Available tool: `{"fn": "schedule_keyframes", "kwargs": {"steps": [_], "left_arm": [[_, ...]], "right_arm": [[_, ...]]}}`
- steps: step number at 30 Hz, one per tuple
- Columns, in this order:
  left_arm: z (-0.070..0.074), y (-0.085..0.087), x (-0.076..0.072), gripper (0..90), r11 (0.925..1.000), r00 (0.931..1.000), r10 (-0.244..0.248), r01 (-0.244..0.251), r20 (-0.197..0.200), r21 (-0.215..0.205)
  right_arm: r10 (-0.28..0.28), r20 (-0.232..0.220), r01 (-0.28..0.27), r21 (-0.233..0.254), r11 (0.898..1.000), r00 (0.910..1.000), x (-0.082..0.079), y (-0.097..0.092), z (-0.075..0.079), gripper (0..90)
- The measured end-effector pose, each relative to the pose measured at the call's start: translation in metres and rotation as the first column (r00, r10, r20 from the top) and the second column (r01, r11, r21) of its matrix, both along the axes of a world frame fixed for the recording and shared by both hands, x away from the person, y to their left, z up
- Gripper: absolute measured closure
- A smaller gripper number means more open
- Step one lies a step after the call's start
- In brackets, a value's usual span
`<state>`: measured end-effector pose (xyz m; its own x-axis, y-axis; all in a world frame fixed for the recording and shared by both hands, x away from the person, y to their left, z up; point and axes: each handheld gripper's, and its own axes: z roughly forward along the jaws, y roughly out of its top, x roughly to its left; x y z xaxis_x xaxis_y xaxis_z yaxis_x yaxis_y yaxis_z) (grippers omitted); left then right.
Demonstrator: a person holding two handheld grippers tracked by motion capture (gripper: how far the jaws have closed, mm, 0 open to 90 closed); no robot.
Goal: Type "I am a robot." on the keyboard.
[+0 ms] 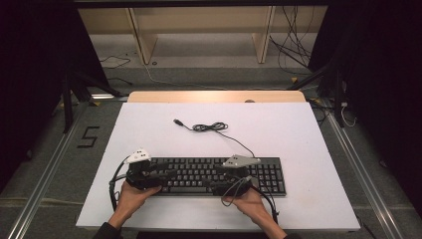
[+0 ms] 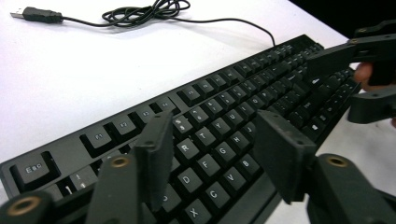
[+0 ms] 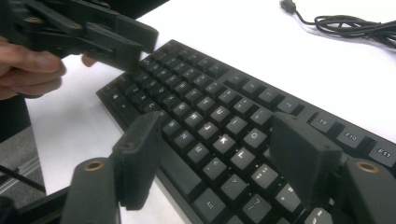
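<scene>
Room is dim; light falls on the white rectangular tabletop (image 1: 278, 134), which has a pale wooden strip (image 1: 214, 96) along its far edge. Beyond stands a light wooden shelf frame (image 1: 201, 30). Grey floor (image 1: 74, 149) carries silver metal rails (image 1: 42, 184), black tape marks (image 1: 87, 137), loose black cables (image 1: 293, 55).

One black keyboard (image 1: 219, 175), one coiled USB cable (image 1: 211, 127), two hand-held grippers — left gripper (image 1: 169, 174), right gripper (image 1: 219, 175) — one white table (image 1: 298, 129)

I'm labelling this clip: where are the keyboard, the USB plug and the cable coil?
keyboard (image 1: 199, 172): high view, on the middle key rows.
USB plug (image 2: 41, 14): left gripper view, on the plug's black body.
cable coil (image 1: 209, 127): high view, on the bundled loops.
</scene>
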<state>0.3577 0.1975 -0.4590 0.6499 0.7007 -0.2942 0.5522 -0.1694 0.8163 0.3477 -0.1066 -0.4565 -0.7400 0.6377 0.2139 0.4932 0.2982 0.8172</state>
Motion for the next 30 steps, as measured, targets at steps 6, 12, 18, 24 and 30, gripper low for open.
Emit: {"fn": "schedule_keyframes", "kwargs": {"steps": [6,12,18,24,30], "left_arm": [[0.000,0.004,-0.005,37.5,0.9997,0.9999,0.009,-0.009,0.004,-0.023],[-0.001,0.008,-0.009,33.5,0.9991,0.9998,0.016,-0.016,0.014,-0.038],[-0.001,0.010,-0.012,31.8,0.9986,0.9996,0.020,-0.019,0.023,-0.050],[0.000,0.012,-0.015,31.3,0.9981,0.9991,0.021,-0.019,0.036,-0.059],[0.000,0.014,-0.017,30.8,0.9975,0.9987,0.026,-0.022,0.045,-0.067]], "right_arm": [[-0.005,-0.006,0.005,-0.016,1.000,1.0000,0.005,0.001,-0.001,42.6],[-0.016,-0.013,0.015,-0.032,0.999,0.9998,0.011,0.002,-0.002,54.9],[-0.028,-0.025,0.027,-0.055,0.998,0.9993,0.019,0.004,-0.004,72.5],[-0.041,-0.028,0.039,-0.082,0.996,0.9988,0.025,0.005,-0.005,86.1],[-0.044,-0.038,0.040,-0.107,0.993,0.9983,0.031,0.012,-0.008,90.0]]}}
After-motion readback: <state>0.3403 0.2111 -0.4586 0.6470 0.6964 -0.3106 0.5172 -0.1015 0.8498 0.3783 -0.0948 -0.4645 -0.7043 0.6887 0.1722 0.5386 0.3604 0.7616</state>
